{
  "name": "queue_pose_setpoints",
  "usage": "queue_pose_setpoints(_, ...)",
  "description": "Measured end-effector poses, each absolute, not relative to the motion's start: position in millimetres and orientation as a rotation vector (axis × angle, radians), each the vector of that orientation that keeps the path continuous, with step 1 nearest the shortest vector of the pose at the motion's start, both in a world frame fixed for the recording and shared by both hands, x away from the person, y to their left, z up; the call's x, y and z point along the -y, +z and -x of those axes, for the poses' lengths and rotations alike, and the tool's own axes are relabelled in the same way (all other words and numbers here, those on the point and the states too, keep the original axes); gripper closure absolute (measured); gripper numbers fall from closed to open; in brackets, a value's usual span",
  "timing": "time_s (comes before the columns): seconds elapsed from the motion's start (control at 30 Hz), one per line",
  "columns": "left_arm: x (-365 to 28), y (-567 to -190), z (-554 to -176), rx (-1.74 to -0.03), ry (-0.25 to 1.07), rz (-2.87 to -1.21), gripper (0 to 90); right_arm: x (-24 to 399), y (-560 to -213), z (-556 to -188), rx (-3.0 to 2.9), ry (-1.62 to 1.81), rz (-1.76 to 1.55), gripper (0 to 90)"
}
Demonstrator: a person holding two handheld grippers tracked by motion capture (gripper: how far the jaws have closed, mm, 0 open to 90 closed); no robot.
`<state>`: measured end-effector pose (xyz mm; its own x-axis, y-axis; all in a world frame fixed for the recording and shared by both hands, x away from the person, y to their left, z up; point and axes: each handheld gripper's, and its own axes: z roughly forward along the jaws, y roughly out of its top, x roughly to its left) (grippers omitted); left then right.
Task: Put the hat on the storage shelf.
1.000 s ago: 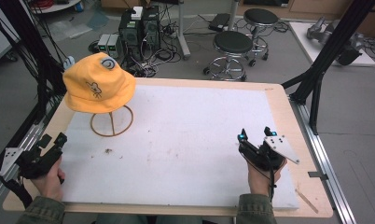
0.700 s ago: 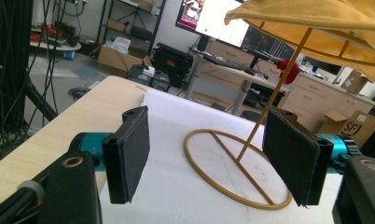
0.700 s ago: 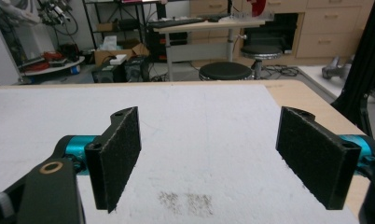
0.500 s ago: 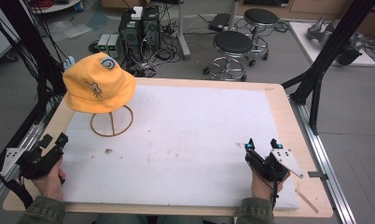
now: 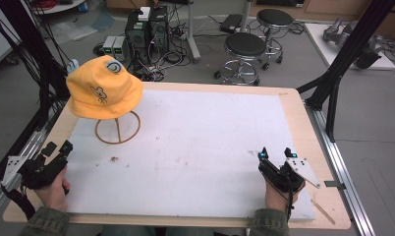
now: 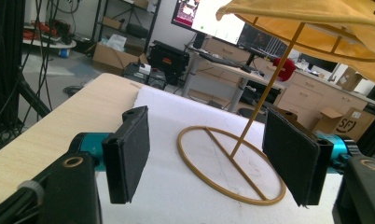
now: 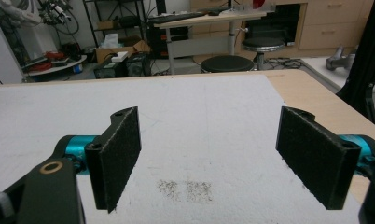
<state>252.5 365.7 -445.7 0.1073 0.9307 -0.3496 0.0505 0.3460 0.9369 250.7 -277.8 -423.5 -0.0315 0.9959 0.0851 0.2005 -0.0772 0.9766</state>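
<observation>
Ahead, yellow hat on stand, beyond left gripper fingers, apart.

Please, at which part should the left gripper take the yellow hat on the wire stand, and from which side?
Probably the soft brim of the yellow hat, on the side facing the left gripper, coming from below. The brim hangs free past the thin stand, so the open jaws could pinch the cloth without touching the wire.

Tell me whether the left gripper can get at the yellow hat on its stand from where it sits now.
Probably yes. The left gripper is open and points toward the wire stand, with bare white mat between them. The yellow hat sits above the jaws' level, so the gripper would need to rise.
</observation>
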Motion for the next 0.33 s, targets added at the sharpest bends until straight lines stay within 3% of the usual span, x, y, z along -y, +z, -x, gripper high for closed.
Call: queue_pose_setpoints(0.33, -365.8, -446.5, -254.0, -1.299, 0.843, -1.019, 32.2, 278.8, -422.9, -248.7, -1.343, 1.223, -1.409, 20.9)
